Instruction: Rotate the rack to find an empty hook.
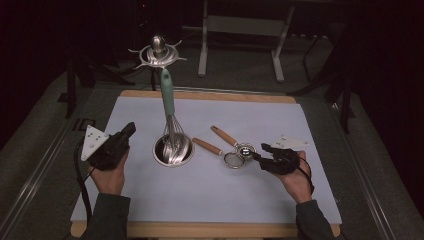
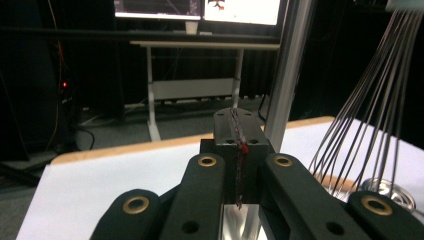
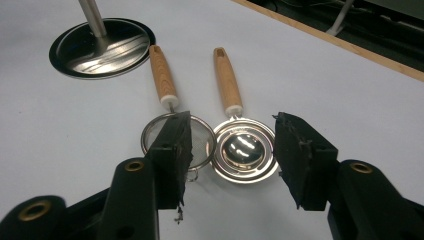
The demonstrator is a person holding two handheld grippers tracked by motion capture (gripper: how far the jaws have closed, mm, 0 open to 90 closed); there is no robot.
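A steel rack stands on a round base (image 1: 172,159), and a whisk with a teal handle (image 1: 167,92) hangs from its top ring (image 1: 158,54). To the right of the base lie a small mesh strainer (image 1: 233,159) and a shiny round measuring scoop (image 1: 245,149), both with wooden handles. My right gripper (image 1: 260,151) is open just right of them. In the right gripper view its jaws (image 3: 232,120) stand either side of the scoop (image 3: 243,150), without touching it, and the left jaw covers part of the strainer (image 3: 204,145). My left gripper (image 1: 129,129) is shut on nothing, raised to the left of the rack.
In the left gripper view the shut jaws (image 2: 239,122) point past the rack's pole (image 2: 292,70), with the whisk wires (image 2: 370,100) to the right. A white mat (image 1: 210,200) covers the wooden table. A metal desk frame (image 1: 240,30) stands behind the table.
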